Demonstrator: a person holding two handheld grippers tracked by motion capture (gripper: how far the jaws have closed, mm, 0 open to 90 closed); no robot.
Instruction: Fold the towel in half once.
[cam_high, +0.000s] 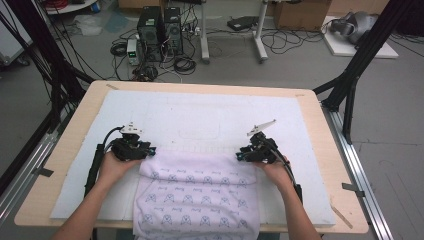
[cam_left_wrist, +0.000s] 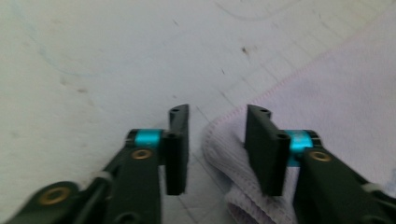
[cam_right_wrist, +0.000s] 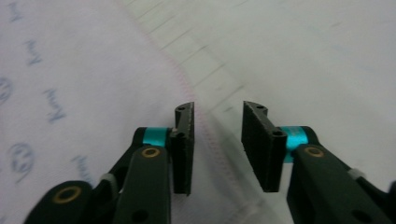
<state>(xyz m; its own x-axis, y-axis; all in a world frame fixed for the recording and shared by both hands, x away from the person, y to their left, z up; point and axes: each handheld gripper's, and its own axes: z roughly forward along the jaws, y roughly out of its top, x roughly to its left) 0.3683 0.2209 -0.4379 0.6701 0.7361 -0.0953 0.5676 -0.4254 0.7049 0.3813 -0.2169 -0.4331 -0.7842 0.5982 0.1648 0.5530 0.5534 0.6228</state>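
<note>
— Quickly, where's the towel (cam_high: 197, 195)?

— Near edge of the desk (cam_high: 70, 145), on the white mat (cam_high: 210, 117), its near end hanging off the desk edge. Folded over at the far side; that fold edge is the long axis here, running left to right between the two grippers.

— Left hand-held gripper (cam_high: 131, 147)?

— At the fold's left corner. In the left gripper view its jaws stand apart, released, and the rolled corner of the towel (cam_left_wrist: 219, 154) sits right in the gap, bulk of the cloth off toward the right jaw. Not pinched yet as far as I can tell.

— Right hand-held gripper (cam_high: 256, 150)?

— At the fold's right corner. Jaws also parted, nothing clamped. In the right gripper view the stitched hem (cam_right_wrist: 212, 140) runs down through the gap, patterned cloth off toward the left jaw, bare mat toward the other.

— So which hand is nearer?

— Even, I'd say. Each one is at its own corner, towel lies inward from both, toward the middle of the fold.

— Next move turns on?

— Likely closing both on the corners. Left looks better seated, since the roll is between its jaws; right has just the flat hem there, so it may need to dip lower to catch cloth.
</note>
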